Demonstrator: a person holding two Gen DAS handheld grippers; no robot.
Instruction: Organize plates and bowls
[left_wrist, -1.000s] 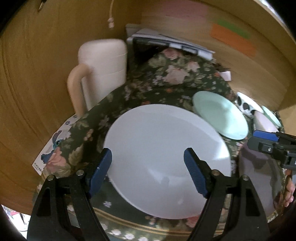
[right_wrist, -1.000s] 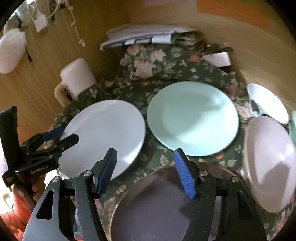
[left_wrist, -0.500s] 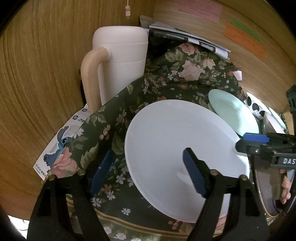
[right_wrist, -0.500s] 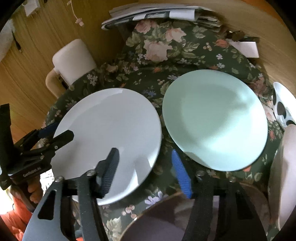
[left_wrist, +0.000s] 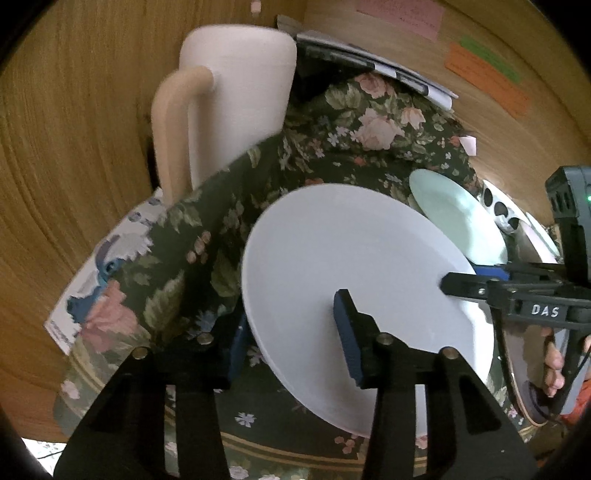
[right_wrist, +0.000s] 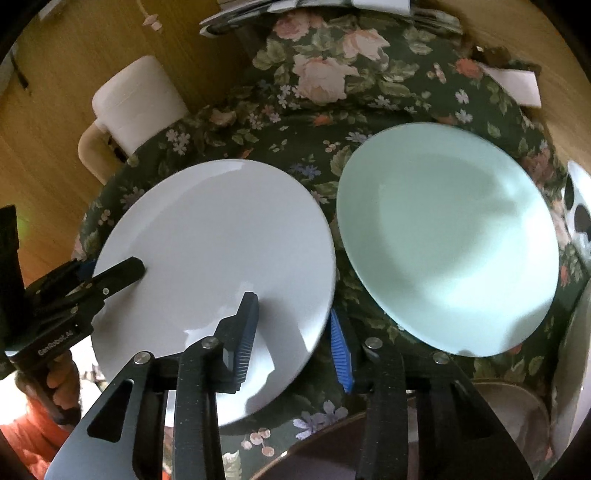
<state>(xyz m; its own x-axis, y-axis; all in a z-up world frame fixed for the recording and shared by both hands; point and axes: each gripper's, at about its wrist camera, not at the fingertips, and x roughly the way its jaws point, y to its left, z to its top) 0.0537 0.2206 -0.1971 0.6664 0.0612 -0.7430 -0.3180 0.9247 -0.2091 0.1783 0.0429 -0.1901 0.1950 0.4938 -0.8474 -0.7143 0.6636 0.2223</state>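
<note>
A large white plate (left_wrist: 354, 273) lies on the floral tablecloth, also seen in the right wrist view (right_wrist: 221, 243). My left gripper (left_wrist: 291, 332) is open and straddles the plate's left rim, one finger over it, one beside it. My right gripper (right_wrist: 295, 332) is open and straddles the plate's right rim; it also shows in the left wrist view (left_wrist: 476, 277). The left gripper also shows in the right wrist view (right_wrist: 110, 269) at the plate's left edge. A mint green plate (right_wrist: 450, 236) lies to the right of the white one.
A cream jug (left_wrist: 236, 99) with a handle stands at the table's back left against the wooden wall. A black-spotted white dish (right_wrist: 580, 214), a pale bowl (right_wrist: 569, 369) and a dark plate (right_wrist: 332, 450) lie at the right and front. Papers (left_wrist: 373, 66) lie at the back.
Both grippers have moved in onto the white plate's opposite rims. The left one shifted left and closer; the right one shifted left from the gap between the plates.
</note>
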